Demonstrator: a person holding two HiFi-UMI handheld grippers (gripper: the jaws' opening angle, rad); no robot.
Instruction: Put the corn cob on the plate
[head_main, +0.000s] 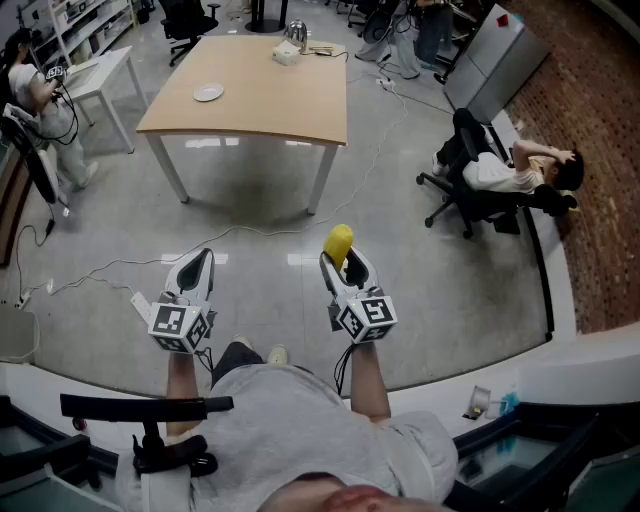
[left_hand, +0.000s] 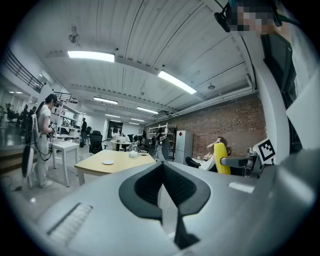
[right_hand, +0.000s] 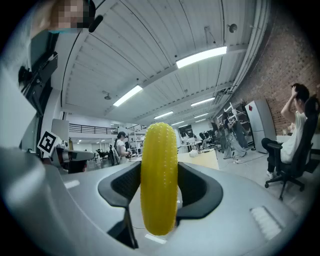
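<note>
I have the corn cob (right_hand: 159, 180) in my right gripper (head_main: 340, 262). Its fingers (right_hand: 200, 187) are clamped on either side of the cob, which stands upright between them and pokes out past their tips. So the pick-up looks done to me.

My left gripper (head_main: 200, 262) carries nothing. Its fingers (left_hand: 145, 187) are pressed together with no gap and nothing between them.

The plate (head_main: 208, 93) is bare and lies well apart from both sets of fingers. It sits on the wooden tabletop (head_main: 280, 100), far ahead of the fingertips across open floor (head_main: 250, 200), more in line with the left fingers than the right.

What is left, as I judge it, is the larger part: carry the cob forward to the tabletop, bring the right fingers over the plate, lower, and let go.
</note>
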